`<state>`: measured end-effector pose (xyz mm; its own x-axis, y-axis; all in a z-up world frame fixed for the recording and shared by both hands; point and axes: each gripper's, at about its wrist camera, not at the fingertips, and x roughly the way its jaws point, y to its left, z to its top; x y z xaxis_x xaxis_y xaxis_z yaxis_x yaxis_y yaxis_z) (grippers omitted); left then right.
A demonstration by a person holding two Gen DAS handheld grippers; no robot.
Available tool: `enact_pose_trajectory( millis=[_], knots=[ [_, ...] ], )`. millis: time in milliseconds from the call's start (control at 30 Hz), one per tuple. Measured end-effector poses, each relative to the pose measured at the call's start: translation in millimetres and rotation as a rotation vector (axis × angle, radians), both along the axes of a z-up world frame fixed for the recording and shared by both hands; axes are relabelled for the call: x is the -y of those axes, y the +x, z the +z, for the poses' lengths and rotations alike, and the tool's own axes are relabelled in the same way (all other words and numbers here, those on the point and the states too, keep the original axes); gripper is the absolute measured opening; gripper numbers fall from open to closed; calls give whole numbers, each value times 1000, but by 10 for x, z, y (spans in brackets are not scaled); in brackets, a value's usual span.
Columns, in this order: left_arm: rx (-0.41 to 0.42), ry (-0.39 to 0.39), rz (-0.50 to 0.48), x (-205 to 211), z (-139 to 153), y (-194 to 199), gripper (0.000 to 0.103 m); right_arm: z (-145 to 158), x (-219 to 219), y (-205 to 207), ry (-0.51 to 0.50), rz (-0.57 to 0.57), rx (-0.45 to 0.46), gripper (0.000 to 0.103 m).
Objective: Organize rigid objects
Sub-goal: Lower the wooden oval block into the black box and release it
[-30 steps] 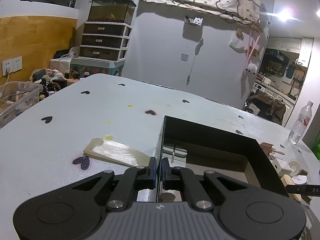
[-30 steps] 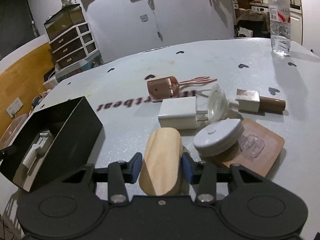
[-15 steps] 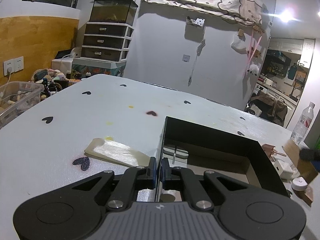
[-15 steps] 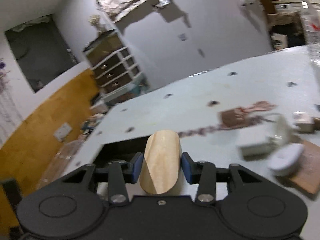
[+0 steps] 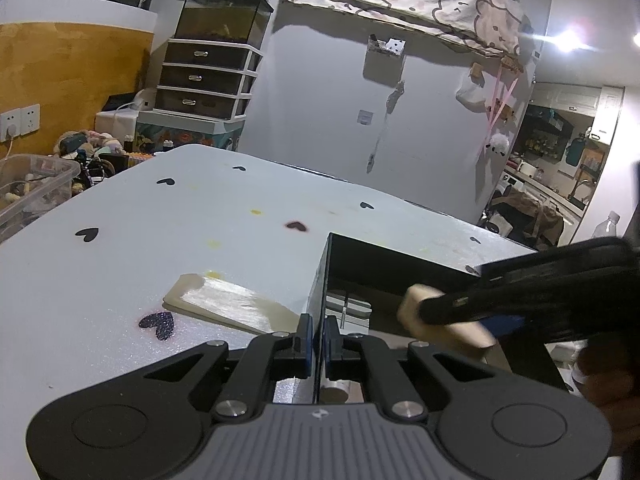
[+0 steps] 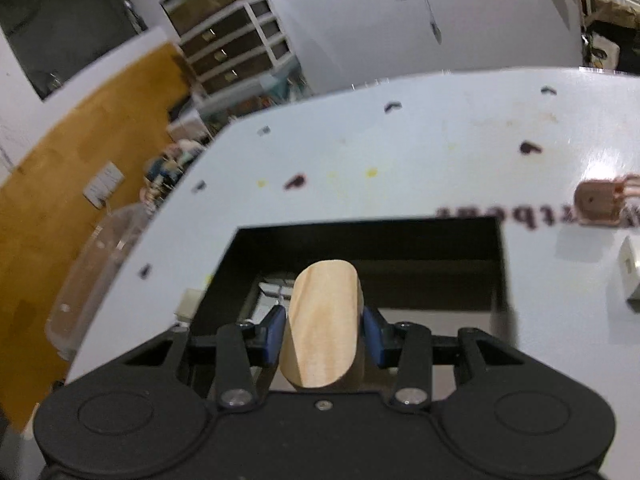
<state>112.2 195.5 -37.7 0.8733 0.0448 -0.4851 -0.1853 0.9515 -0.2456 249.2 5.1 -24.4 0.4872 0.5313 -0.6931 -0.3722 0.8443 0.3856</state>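
A: What do we see first, biggest thing down?

B: The white counter (image 5: pixel 168 256), dotted with small dark hearts. On it sits our black box (image 6: pixel 400 240), open at the top, with a few small items inside at its left end.

A: And our left gripper (image 5: pixel 316 340)?

B: Its jaws are clenched on the box's near left wall; the thin black edge stands between the blue pads. Just left of the box, a flat pale slab (image 5: pixel 224 304) lies on the counter.

A: The right gripper (image 6: pixel 324 334)?

B: Its jaws are grasping the wooden block (image 6: pixel 324 332), a light-grained piece with rounded ends, squeezed from both sides. From the left wrist view we see the block (image 5: pixel 440 320) held above the box's open interior, not touching the floor of it as far as we can tell.

A: Anything smaller?

B: To the right of the box, a copper-coloured piece (image 6: pixel 600 202) with prongs and, nearer us, a white charger (image 6: pixel 628 276) at the edge of the frame, both on the counter.
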Motion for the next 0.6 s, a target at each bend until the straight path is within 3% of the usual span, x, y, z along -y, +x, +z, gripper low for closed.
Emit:
enact_pose_trajectory(
  millis=[233, 600],
  knots=[
    [7, -17, -20, -47, -20, -10, 5, -178, -238, 131, -61, -63, -55, 43],
    [8, -15, -23, -47, -21, -12, 5, -254, -334, 196, -41, -66, -120, 45]
  ],
)
